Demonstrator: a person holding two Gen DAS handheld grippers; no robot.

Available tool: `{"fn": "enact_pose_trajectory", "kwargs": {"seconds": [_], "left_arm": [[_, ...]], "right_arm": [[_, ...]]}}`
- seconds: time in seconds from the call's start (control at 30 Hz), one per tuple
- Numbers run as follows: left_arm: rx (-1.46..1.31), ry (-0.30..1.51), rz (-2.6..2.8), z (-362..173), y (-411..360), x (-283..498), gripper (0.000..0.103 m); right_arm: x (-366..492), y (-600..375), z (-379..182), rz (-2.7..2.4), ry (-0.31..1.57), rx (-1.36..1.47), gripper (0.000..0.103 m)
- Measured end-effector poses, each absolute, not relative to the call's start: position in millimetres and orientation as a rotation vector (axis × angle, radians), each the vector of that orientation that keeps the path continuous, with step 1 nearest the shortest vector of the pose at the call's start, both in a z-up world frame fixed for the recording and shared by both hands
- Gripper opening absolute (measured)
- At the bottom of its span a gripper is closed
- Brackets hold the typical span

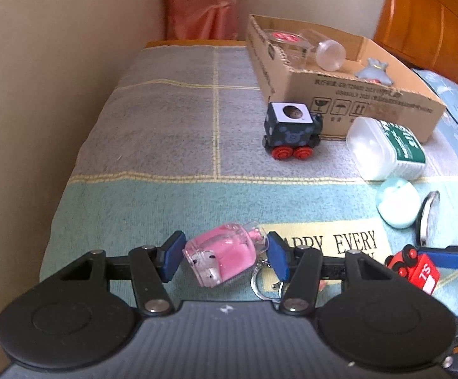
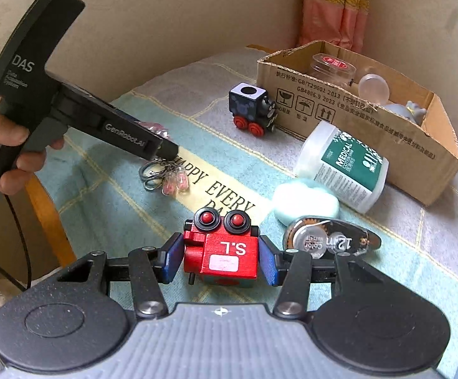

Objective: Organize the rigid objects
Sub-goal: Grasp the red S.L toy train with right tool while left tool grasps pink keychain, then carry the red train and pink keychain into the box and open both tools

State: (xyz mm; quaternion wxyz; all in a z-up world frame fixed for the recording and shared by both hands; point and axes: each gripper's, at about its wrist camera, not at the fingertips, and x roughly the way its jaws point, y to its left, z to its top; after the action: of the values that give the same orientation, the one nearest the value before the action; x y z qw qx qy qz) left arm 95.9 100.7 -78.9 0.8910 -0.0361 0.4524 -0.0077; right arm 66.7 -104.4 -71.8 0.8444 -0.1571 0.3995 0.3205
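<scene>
already the cardboard box (image 2: 349, 132) holds a clear jar (image 2: 333, 68), a small bottle (image 2: 373, 87) and a pale figure (image 1: 372, 71). left hand-held gripper (image 1: 225, 257) is clenched on the pink keychain bottle (image 1: 225, 257); right hand-held gripper (image 2: 219, 257) clamps the red toy train (image 2: 222, 249). still loose on the table (image 1: 153, 126): dark toy train (image 2: 252, 110), medical tub (image 2: 342, 164), mint case (image 2: 304, 203), tape dispenser (image 2: 330, 240). roughly half remains, i judge.

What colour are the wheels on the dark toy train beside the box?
Red wheels, clearest in the left wrist view.
</scene>
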Motion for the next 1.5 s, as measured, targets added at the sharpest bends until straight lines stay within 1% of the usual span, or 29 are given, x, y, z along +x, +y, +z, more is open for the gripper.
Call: {"fn": "enact_pose_trajectory", "kwargs": {"seconds": [0.1, 0.13, 0.23, 0.4, 0.43, 0.5, 0.53, 0.57, 0.6, 0.63, 0.7, 0.77, 1.03, 1.5], "left_arm": [[-0.101, 0.945, 0.034, -78, 98, 94, 0.058], [-0.109, 0.945, 0.048, -78, 98, 93, 0.062], [-0.096, 0.938, 0.087, -78, 95, 89, 0.068], [-0.108, 0.937, 0.111, -80, 95, 91, 0.069], [-0.11, 0.939, 0.111, -79, 95, 92, 0.069], [-0.114, 0.941, 0.113, -79, 95, 93, 0.067], [-0.113, 0.94, 0.112, -79, 95, 93, 0.066], [-0.11, 0.937, 0.11, -79, 95, 93, 0.064], [-0.108, 0.935, 0.106, -79, 95, 92, 0.058], [-0.111, 0.937, 0.101, -79, 95, 92, 0.055], [-0.114, 0.937, 0.094, -79, 96, 92, 0.055], [-0.108, 0.938, 0.08, -79, 96, 93, 0.055], [-0.066, 0.95, -0.051, -68, 97, 96, 0.055], [0.07, 0.909, -0.238, -14, 86, 105, 0.055]], "right_arm": [[69, -101, -74, 0.652, 0.841, -0.323, 0.056], [70, -99, -74, 0.648, 0.84, -0.325, 0.057], [70, -95, -77, 0.636, 0.833, -0.337, 0.058], [72, -91, -82, 0.622, 0.845, -0.33, 0.059], [73, -90, -83, 0.617, 0.844, -0.332, 0.059], [72, -87, -84, 0.608, 0.833, -0.349, 0.066], [71, -86, -84, 0.606, 0.825, -0.36, 0.067], [72, -85, -84, 0.606, 0.823, -0.362, 0.069], [72, -85, -84, 0.607, 0.825, -0.358, 0.069], [73, -86, -84, 0.606, 0.83, -0.35, 0.068], [74, -88, -84, 0.611, 0.841, -0.338, 0.067], [74, -88, -82, 0.617, 0.846, -0.335, 0.06], [76, -93, -70, 0.648, 0.845, -0.338, 0.059], [94, -123, -21, 0.681, 0.804, -0.338, 0.058]]}}
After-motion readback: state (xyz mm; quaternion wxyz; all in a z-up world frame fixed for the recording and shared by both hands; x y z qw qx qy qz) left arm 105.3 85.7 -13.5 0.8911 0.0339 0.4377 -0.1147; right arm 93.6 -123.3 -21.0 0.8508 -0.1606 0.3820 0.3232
